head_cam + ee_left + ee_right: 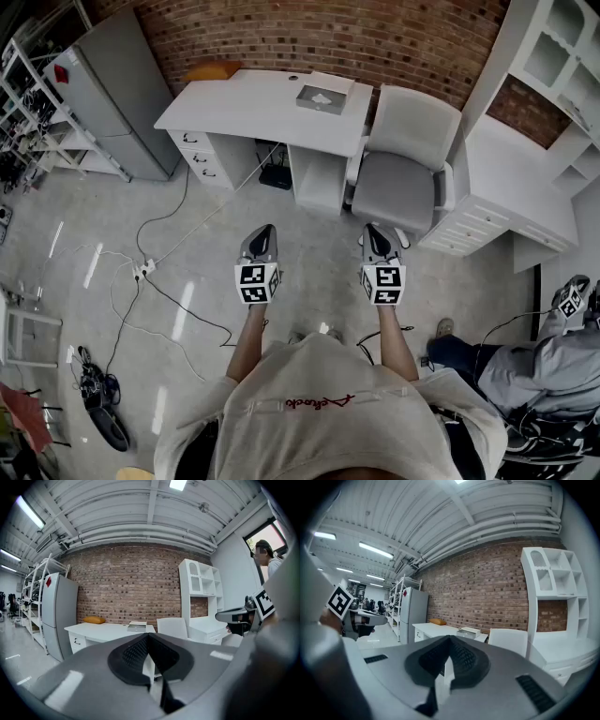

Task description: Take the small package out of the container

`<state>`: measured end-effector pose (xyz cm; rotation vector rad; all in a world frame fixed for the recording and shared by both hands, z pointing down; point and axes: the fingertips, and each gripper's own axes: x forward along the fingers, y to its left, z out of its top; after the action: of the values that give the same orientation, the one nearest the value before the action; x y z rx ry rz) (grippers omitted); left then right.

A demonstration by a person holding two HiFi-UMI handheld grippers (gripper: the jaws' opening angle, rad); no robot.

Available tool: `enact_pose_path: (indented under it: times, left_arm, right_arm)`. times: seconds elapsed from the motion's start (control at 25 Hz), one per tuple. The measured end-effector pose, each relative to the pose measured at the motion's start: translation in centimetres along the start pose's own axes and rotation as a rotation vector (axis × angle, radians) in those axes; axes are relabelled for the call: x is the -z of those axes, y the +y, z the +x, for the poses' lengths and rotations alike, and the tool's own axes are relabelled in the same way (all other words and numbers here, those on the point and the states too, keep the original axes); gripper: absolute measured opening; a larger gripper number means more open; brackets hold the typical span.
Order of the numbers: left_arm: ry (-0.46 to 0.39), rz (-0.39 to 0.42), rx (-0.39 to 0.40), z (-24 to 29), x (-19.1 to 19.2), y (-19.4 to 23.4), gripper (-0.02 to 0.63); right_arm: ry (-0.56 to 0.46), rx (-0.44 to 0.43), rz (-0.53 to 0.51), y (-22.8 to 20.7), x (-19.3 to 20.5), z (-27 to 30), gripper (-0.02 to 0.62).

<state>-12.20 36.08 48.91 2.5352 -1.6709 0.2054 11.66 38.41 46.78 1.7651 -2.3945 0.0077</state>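
A grey open container (pixel 321 99) stands on the white desk (pixel 253 103) at the far side of the room, with a small white package (pixel 322 97) lying in it. I stand on the floor well short of the desk. My left gripper (pixel 261 236) and right gripper (pixel 377 234) are held side by side at about chest height, both pointing toward the desk. Each is shut with nothing between its jaws. In the left gripper view the container (pixel 137 627) shows beyond the closed left gripper (pixel 149 639). The right gripper view has the container (pixel 468 632) past the closed right gripper (pixel 450 641).
A grey chair (pixel 398 155) stands right of the desk, with a white shelf unit (pixel 525 178) beyond it. A grey cabinet (pixel 117 94) and racks are at the left. An orange thing (pixel 211 71) lies on the desk. Cables (pixel 155 281) run over the floor. A seated person (pixel 534 366) is at lower right.
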Motion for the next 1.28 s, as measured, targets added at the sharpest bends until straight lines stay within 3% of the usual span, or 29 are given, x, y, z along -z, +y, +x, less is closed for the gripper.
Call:
enact_pose_path:
  times: [0.16,0.4,0.68,1.28]
  left_arm:
    - [0.008,0.001,-0.003,2.2,0.1,-1.0,0.009]
    - [0.001,0.002,0.003,0.1,-0.1,-1.5,0.009]
    - [-0.009,0.013,-0.013,1.2,-0.7,-2.2,0.009]
    - [0.016,-0.001,-0.033,3.8,1.2,-5.1,0.009]
  right_arm:
    - [0.006,-0.011,-0.002,-1.8,0.5,1.4,0.009]
    - [-0.01,-0.011,0.0,-0.9,-0.2,-0.4,0.011]
    - [-0.012,-0.032,-0.019,-2.1,0.2,-0.1,0.011]
    - [0.031,-0.106,-0.049,-4.4,2.5,1.1,0.011]
